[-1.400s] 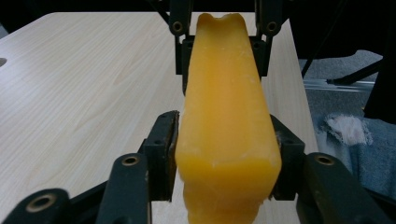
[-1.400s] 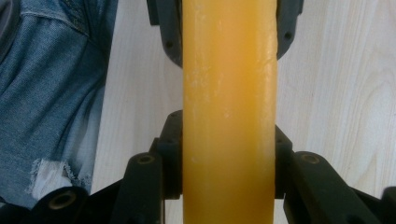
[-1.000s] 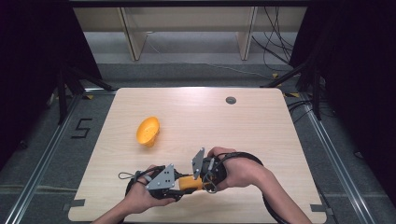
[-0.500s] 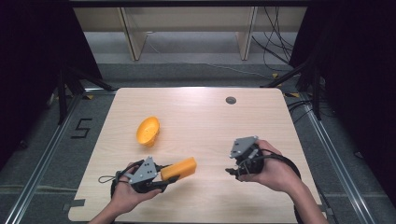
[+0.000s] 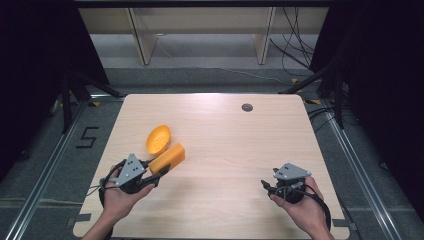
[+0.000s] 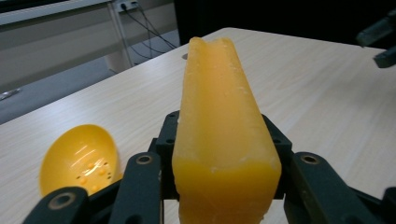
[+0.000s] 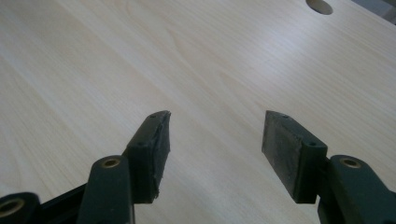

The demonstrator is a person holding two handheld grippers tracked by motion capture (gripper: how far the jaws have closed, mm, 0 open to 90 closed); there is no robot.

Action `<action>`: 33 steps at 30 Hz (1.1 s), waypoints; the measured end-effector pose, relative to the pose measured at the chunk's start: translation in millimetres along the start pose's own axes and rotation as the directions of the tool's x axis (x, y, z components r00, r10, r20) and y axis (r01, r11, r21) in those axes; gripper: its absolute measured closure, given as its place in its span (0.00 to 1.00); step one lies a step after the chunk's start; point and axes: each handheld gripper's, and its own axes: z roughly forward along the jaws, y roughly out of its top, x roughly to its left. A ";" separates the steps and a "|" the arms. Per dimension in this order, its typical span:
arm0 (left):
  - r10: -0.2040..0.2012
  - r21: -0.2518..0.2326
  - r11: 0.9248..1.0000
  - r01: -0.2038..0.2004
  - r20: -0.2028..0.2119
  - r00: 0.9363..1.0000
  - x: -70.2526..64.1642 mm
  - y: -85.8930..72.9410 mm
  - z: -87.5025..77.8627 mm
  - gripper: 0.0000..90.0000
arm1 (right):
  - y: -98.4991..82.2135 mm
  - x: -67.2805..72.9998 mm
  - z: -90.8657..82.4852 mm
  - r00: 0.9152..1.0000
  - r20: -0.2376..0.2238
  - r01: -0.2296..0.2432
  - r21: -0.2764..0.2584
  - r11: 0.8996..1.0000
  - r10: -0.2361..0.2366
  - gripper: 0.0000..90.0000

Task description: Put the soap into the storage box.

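Where the high view looks down on the table [image 5: 225, 150], the left gripper [image 5: 156, 172] clamps an orange block [image 5: 167, 158] just beside a yellow bowl [image 5: 158, 139], and the right gripper [image 5: 265, 186] hovers well apart near the right edge. In the left gripper view the block [image 6: 219, 126] is pinched between both jaws, bowl [image 6: 77, 156] to its left. In the right gripper view the jaws gape empty over bare wood.

One orange block [image 5: 168, 157], one orange bowl [image 5: 158, 138] (a small one), two grippers, one table [image 5: 225, 145].
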 end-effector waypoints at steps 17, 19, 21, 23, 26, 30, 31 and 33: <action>-0.157 -0.032 0.988 0.153 -0.211 0.965 31.9 8.1 13.7 0.67 | 0.9 -4.3 -1.8 0.997 0.074 0.011 -0.065 0.998 -0.006 0.47; -0.168 -0.032 0.986 0.165 -0.232 0.958 34.9 8.7 16.7 0.67 | 0.0 -4.5 -1.3 0.999 0.051 0.004 -0.054 0.999 -0.001 0.47; -0.189 -0.048 0.982 0.182 -0.252 0.949 37.6 9.3 19.6 0.67 | -0.4 -5.7 -0.6 0.998 0.052 0.024 -0.056 0.998 -0.021 0.47; -0.189 -0.047 0.982 0.183 -0.295 0.937 40.5 11.1 22.2 0.67 | -0.6 -6.0 -0.6 0.998 0.064 0.027 -0.062 0.998 -0.023 0.47; -0.202 -0.063 0.979 0.193 -0.350 0.915 45.2 12.3 26.8 0.67 | -1.1 -5.2 0.3 0.999 0.041 0.003 -0.054 0.999 -0.001 0.47; -0.232 -0.081 0.973 0.218 -0.407 0.884 52.4 12.3 33.3 0.67 | -1.5 -5.1 0.0 0.999 0.040 -0.012 -0.052 0.999 0.014 0.47; -0.243 -0.089 0.970 0.227 -0.412 0.878 54.3 12.3 35.0 0.67 | -1.6 -5.4 -0.2 0.999 0.038 -0.013 -0.052 0.999 0.015 0.47; -0.256 -0.098 0.967 0.237 -0.422 0.870 56.3 12.7 37.5 0.67 | -1.8 -5.6 -1.1 0.999 0.036 -0.021 -0.050 0.999 0.023 0.47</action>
